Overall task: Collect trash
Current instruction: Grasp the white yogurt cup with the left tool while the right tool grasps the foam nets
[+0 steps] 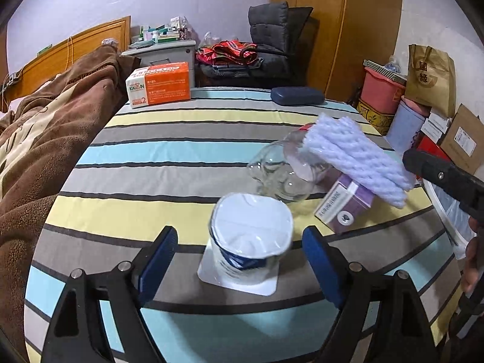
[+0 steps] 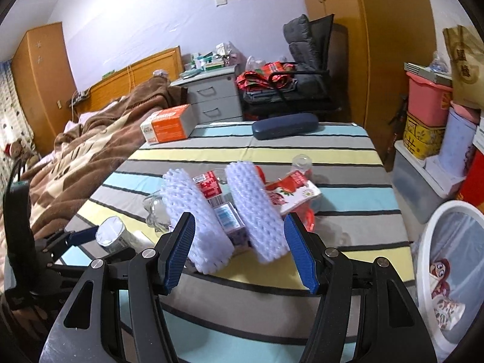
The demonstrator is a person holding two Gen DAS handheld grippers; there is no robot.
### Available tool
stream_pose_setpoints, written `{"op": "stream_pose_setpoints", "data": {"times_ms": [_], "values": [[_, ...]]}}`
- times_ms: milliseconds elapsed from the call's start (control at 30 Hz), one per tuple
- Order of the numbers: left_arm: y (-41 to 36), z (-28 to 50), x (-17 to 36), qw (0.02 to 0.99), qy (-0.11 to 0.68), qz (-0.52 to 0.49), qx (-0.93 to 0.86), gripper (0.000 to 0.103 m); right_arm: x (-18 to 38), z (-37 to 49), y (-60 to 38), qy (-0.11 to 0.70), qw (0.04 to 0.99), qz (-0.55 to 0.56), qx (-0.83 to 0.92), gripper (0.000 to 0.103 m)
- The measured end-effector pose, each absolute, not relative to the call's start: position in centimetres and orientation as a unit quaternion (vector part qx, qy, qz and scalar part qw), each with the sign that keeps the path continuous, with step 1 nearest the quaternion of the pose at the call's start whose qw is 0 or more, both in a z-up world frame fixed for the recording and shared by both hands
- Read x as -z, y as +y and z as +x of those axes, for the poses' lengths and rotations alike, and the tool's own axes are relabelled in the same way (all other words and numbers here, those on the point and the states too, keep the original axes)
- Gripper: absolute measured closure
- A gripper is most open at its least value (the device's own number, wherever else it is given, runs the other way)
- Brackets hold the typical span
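The left gripper (image 1: 239, 260) stood with its jaws wide, one blue pad on each side of an upturned white yogurt cup (image 1: 246, 239) that rested on the striped tablecloth (image 1: 151, 151); neither pad touched the cup. The right gripper (image 2: 239, 251) held a folded sheet of white foam netting (image 2: 251, 211), its pads pressed against the two outer folds, and the netting hung lifted above the rest of the trash. Just beyond the cup lay a clear plastic bottle (image 1: 281, 175) on its side, and beside it a purple carton (image 1: 345, 205) partly under the netting. In the right wrist view red-and-white wrappers (image 2: 293, 190) lay past the netting. Off the table's right edge stood a white bin (image 2: 447, 266) with wrappers already inside. At the table's far edge sat an orange-and-white box (image 1: 160, 84) and a dark blue glasses case (image 1: 298, 95). A brown blanket (image 1: 45, 127) covered the bed to the left, and a grey drawer cabinet (image 2: 211, 93) stood further back.
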State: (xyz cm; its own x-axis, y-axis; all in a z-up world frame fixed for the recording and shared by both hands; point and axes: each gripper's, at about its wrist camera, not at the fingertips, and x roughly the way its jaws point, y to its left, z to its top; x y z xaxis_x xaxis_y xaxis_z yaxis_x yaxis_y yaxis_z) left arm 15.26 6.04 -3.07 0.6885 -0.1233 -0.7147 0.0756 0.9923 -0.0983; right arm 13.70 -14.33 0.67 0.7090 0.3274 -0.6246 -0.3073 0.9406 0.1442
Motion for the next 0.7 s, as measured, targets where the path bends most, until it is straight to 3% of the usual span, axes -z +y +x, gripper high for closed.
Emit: {"op": "stream_pose_setpoints", "data": {"times_ms": [133, 500, 633, 700], "values": [[6.4, 15.8, 3.1, 0.917, 0.391, -0.039, 0.065, 0.018, -0.4, 14.2, -13.3, 0.348, 0.919, -0.010, -0.185, 0.040], [6.6, 16.7, 3.6, 0.907, 0.406, -0.055, 0.094, 0.043, 0.4, 15.1, -11.3, 0.367, 0.906, -0.056, -0.203, 0.040], [6.7, 17.0, 3.5, 0.906, 0.409, -0.056, 0.096, 0.043, 0.5, 15.2, -11.4, 0.371, 0.903, -0.046, -0.210, 0.041], [6.9, 17.1, 3.4, 0.906, 0.409, -0.058, 0.095, 0.043, 0.5, 15.0, -11.3, 0.371, 0.904, -0.049, -0.209, 0.052]]}}
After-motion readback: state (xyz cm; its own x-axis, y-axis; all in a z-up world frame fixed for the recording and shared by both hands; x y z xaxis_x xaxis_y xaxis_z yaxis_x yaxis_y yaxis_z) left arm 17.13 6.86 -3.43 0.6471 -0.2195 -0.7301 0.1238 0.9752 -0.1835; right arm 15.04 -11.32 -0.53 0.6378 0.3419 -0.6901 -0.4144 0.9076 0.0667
